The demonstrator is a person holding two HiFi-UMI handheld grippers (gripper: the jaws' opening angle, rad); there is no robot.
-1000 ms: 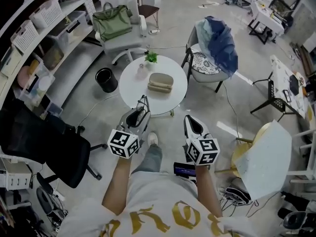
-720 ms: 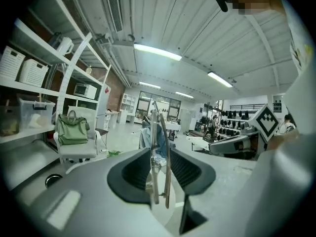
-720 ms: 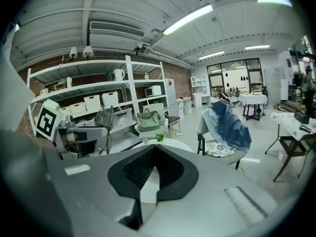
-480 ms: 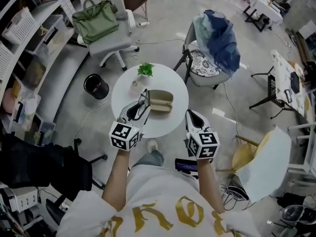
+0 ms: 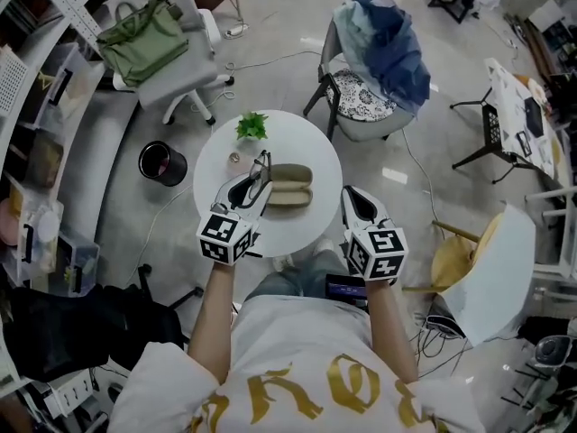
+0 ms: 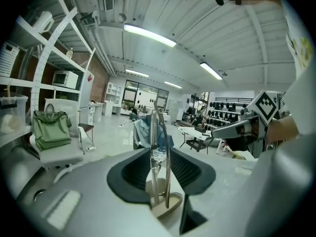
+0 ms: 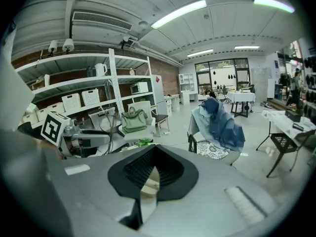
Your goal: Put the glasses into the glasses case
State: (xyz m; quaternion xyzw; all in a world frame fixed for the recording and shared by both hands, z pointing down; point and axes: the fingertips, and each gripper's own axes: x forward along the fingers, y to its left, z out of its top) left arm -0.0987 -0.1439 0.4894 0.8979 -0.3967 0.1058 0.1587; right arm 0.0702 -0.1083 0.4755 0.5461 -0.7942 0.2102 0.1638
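Note:
A tan glasses case (image 5: pixel 288 186) lies on the round white table (image 5: pixel 306 147), its two halves showing side by side. My left gripper (image 5: pixel 260 177) hovers over the table just left of the case, shut on the thin wire glasses (image 5: pixel 262 163). In the left gripper view the glasses (image 6: pixel 160 147) stand edge-on between the closed jaws. My right gripper (image 5: pixel 352 197) is at the table's right edge, shut with nothing in it. In the right gripper view its jaws meet at the tip (image 7: pixel 155 150), and a bit of the case (image 7: pixel 148 183) shows below.
A small green plant (image 5: pixel 252 126) and a small object (image 5: pixel 233 158) stand on the table's far left. Around the table are a black bin (image 5: pixel 162 162), a white chair with a green bag (image 5: pixel 144 34), a chair draped in blue clothes (image 5: pixel 383 48) and a black office chair (image 5: pixel 63 332).
The person has stepped up to the table. Both grippers have come forward, and the left one with the glasses has gone from short of the table to beside the case.

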